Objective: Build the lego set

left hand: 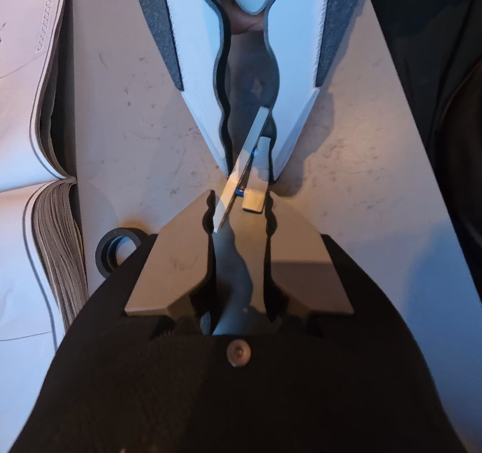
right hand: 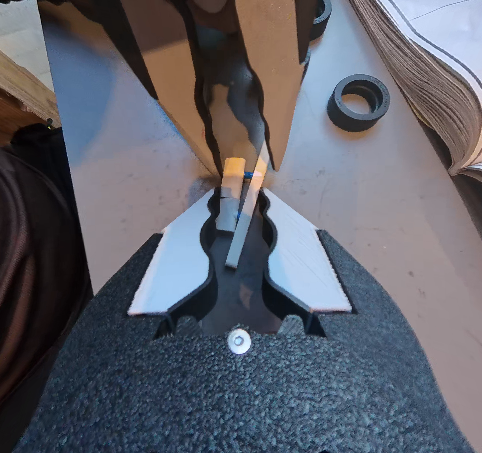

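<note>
- The two grippers meet tip to tip over the pale table (left hand: pixel 339 153), with the lego pieces held between them above its surface.
- The left gripper (left hand: pixel 240 200) has its jaws clenched on the near end of a long grey beam (left hand: pixel 241 169).
- The right gripper (right hand: pixel 238 192) has its jaws closed around a shorter grey beam (right hand: pixel 230 195).
- Blue pins (left hand: pixel 238 192) span the narrow gap between the two beams, which lie side by side at a slight angle.
- A black rubber tyre (right hand: pixel 358 105) lies on the table near a thick open instruction booklet (right hand: pixel 430 62).
</note>
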### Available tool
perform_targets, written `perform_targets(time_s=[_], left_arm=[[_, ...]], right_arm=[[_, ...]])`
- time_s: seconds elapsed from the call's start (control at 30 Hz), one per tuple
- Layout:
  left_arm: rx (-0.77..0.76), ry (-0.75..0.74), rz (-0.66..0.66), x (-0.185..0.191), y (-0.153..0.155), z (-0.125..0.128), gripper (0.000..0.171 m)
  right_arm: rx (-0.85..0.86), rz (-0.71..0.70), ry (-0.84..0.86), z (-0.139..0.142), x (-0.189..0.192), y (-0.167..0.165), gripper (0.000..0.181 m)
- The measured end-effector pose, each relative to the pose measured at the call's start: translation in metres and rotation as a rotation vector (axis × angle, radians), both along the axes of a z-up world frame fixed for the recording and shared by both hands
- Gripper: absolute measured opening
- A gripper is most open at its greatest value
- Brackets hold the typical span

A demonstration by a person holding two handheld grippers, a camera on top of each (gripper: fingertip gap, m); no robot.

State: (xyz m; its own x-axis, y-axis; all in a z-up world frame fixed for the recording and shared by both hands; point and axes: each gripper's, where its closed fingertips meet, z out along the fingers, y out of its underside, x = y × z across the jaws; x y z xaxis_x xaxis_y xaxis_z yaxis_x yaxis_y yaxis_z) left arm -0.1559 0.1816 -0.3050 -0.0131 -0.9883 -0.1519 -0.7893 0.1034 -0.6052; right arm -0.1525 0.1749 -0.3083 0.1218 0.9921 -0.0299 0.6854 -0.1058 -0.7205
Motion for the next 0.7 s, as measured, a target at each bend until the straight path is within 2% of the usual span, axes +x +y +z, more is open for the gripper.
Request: perform_targets(time_s=[0.33, 0.7], left_arm=[[-0.102, 0.009, -0.011, -0.005, -0.002, -0.002, 0.032], [-0.092, -0.003, 0.009, -0.004, -0.004, -0.002, 0.031]], right_arm=[[0.004, 0.056, -0.012, 0.0, -0.001, 0.0, 0.03], [0.001, 0.027, 0.003, 0.001, -0.011, 0.001, 0.03]])
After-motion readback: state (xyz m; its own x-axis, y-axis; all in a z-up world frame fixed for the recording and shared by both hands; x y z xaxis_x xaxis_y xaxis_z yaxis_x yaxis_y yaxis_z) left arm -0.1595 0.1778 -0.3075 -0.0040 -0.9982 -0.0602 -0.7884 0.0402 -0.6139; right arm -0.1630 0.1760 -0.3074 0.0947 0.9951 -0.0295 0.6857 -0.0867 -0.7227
